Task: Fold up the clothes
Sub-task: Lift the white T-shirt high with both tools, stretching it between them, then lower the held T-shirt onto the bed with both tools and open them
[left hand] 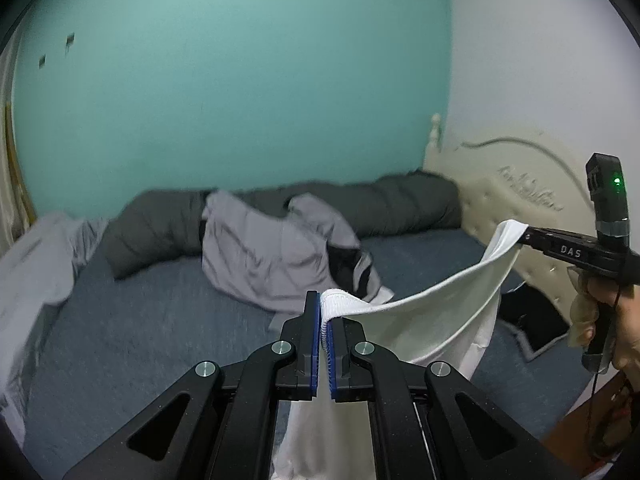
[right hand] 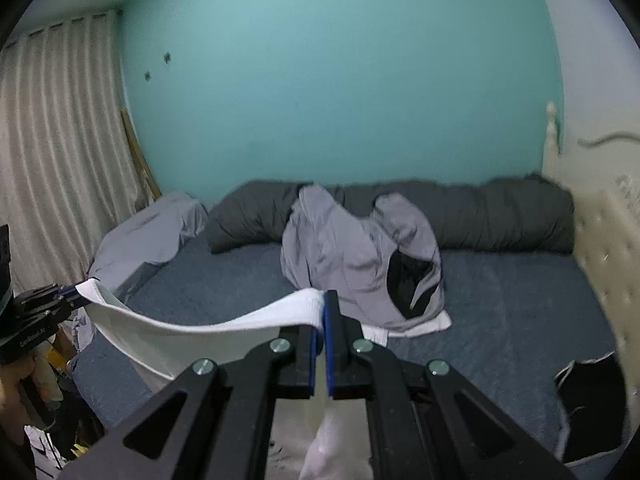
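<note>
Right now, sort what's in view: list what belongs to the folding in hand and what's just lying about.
In hand:
- white ribbed-edge cloth garment
- left hand-held gripper
- right hand-held gripper

Lying about:
- crumpled light grey garment
- long dark grey pillow
- black garment by the headboard

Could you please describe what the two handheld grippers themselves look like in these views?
Both are black linkage grippers with silver pivot screws and ribbed blue pads on the fingers. The right gripper, seen from the left wrist camera, has white "DAS" lettering, a pistol-style handle and a box with a green light. The left gripper carries small white lettering too blurred to read.
</note>
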Tool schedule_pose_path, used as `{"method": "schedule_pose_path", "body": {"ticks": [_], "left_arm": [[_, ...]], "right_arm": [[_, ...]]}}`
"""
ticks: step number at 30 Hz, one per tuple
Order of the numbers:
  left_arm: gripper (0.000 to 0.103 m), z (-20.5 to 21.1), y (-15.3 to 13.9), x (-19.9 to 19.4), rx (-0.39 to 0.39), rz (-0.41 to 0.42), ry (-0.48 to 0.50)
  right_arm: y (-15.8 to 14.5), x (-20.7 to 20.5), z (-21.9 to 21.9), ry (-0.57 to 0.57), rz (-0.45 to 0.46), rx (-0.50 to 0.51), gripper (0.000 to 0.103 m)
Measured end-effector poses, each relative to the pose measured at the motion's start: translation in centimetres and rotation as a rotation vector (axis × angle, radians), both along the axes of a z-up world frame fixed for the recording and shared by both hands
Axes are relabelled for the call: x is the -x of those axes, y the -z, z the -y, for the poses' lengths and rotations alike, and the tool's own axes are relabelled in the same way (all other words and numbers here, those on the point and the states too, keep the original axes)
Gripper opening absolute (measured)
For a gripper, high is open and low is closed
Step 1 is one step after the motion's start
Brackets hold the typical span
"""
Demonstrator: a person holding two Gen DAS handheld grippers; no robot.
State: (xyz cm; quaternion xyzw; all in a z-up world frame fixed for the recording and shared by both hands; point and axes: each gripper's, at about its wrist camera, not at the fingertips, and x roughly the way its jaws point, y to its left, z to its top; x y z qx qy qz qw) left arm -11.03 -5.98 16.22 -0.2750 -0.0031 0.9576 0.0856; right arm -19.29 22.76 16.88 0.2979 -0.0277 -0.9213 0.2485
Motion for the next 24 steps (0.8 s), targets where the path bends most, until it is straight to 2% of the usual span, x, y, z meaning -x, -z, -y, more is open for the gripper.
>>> {"method": "schedule_pose_path", "body": {"ticks": [13, 18, 24], "left_arm": [[0.003, 3.6, 18.7, 18.5, -0.033, 0.242, -0.05], [0.003, 4.1, 25.5, 24.6, -0.035, 0.32, -0.053], [0.003, 4.6, 33.1, 29.8, -0.092, 0.407, -0.054]], "right_arm": [[17.5, 17.4, 4.0, 0.007, 0.188, -0.058, 0.003], [24.3, 22.3, 4.9, 0.017, 0.242, -0.085, 0.003], [31.8, 26.4, 5.4, 0.042, 0.31, -0.102, 0.003]]}}
